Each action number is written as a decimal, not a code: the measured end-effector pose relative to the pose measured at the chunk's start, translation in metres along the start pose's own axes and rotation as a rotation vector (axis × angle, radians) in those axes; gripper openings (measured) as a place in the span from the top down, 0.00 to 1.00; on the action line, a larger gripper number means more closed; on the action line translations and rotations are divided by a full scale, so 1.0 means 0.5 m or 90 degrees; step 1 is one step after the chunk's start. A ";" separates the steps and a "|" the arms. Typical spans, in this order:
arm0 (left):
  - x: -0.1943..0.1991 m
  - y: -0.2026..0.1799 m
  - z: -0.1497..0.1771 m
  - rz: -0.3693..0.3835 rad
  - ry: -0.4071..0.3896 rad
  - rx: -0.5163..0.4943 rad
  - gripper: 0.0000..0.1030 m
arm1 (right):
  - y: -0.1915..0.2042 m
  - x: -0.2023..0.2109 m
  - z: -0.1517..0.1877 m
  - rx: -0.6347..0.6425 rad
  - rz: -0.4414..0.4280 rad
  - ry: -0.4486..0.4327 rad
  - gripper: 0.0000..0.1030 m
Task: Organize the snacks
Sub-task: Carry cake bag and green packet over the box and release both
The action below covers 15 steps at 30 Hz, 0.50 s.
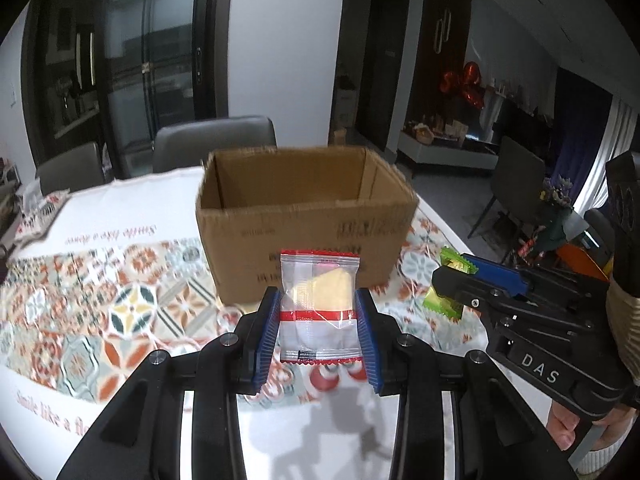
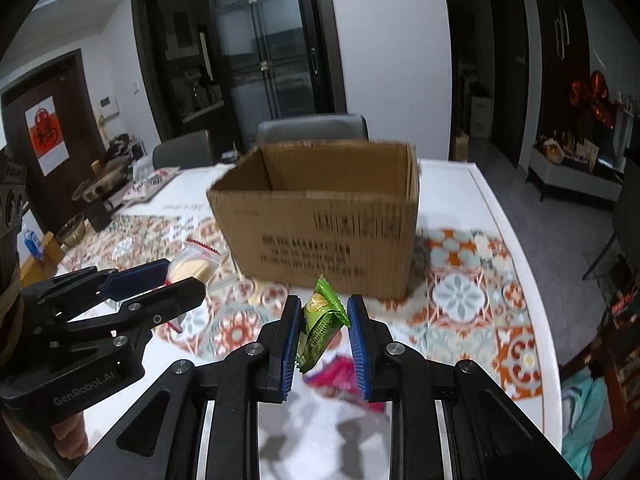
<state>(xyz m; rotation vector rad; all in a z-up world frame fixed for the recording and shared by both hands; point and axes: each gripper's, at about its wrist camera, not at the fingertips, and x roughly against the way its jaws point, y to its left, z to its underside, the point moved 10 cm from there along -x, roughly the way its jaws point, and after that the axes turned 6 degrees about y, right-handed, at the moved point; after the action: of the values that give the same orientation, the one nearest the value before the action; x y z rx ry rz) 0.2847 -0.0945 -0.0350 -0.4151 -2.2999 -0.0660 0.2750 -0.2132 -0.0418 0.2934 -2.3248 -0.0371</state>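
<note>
The step in hand looked like the carry: 2 snacks were up off the table (image 1: pixel 120 204), bound for the open box (image 1: pixel 304 216) ahead of both tongs. The left tongs (image 1: pixel 318 322) clamped a clear cake packet (image 1: pixel 318 304); the right tongs (image 2: pixel 323 330) pinched a green packet (image 2: pixel 320 324). Next, each probably had to clear the box's near rim. Room above seemed free.

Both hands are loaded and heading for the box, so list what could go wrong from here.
1. The green packet sits tilted in the right gripper, pinched near one edge; it may slip out before it reaches the cardboard box.
2. The clear packet in the left gripper is slick film and could slide.
3. The grippers travel close together; they might bump at the box's opening.
</note>
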 end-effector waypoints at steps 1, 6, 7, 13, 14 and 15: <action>0.002 0.003 -0.008 -0.002 -0.004 -0.002 0.64 | 0.000 0.001 -0.010 -0.001 0.001 -0.004 0.75; -0.001 0.017 -0.066 -0.006 -0.013 -0.012 0.64 | -0.001 0.001 -0.070 0.000 -0.007 -0.021 0.75; -0.004 0.021 -0.076 -0.007 -0.013 -0.011 0.64 | -0.001 -0.001 -0.082 0.001 -0.005 -0.025 0.75; -0.026 0.042 -0.139 -0.019 -0.010 -0.015 0.64 | -0.006 -0.013 -0.152 0.014 0.002 -0.035 0.75; -0.029 0.046 -0.150 -0.020 -0.011 -0.015 0.64 | -0.007 -0.015 -0.162 0.016 0.004 -0.036 0.75; -0.032 0.049 -0.160 -0.023 -0.010 -0.016 0.64 | -0.009 -0.019 -0.174 0.019 0.005 -0.036 0.75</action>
<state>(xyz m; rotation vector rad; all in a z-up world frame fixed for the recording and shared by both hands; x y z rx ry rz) 0.3586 -0.0898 0.0070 -0.3882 -2.3248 -0.1104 0.3441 -0.2099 0.0118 0.3025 -2.3840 -0.0065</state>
